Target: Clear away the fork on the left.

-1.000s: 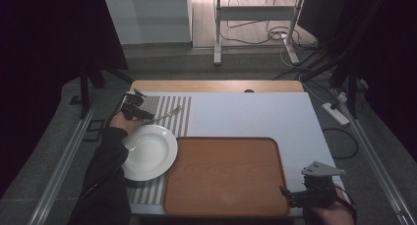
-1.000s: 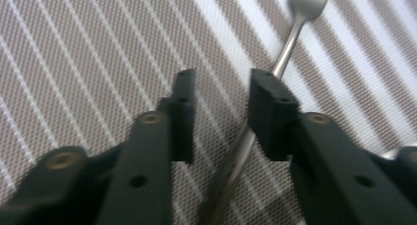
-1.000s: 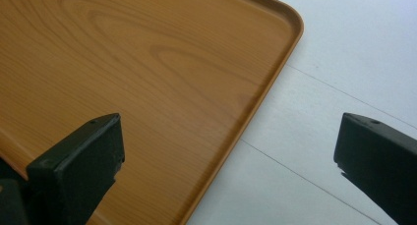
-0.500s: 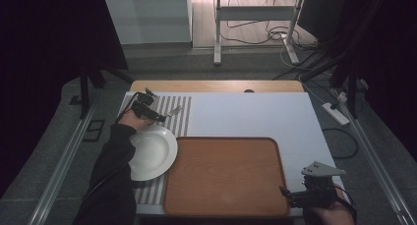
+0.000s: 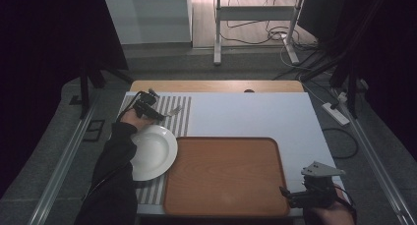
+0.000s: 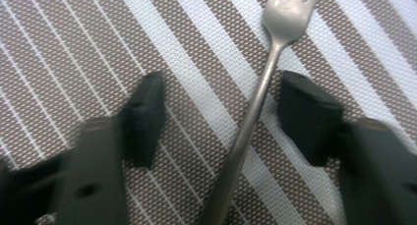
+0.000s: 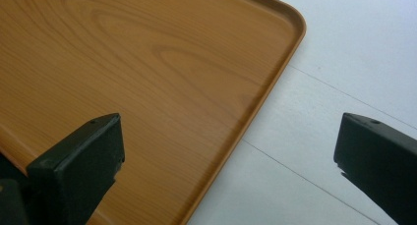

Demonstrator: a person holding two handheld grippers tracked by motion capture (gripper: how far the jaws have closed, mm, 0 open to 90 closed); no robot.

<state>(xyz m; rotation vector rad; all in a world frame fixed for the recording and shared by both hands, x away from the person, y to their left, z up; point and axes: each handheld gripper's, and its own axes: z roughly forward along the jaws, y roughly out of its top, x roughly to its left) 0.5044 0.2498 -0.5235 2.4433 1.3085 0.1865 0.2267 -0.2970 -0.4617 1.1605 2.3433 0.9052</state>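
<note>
Silver fork (image 6: pixel 255 107), lying flat on striped placemat (image 6: pixel 98 48), tines away

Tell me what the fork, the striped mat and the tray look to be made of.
Fork: metal, probably stainless steel, with a dull silvery sheen. Striped mat: woven fabric or vinyl mesh, matte, with its weave grain plain in the left gripper view. Tray: wood or a wood-look laminate; the grain rings show under a smooth satin finish, so which of the two stays open.
</note>
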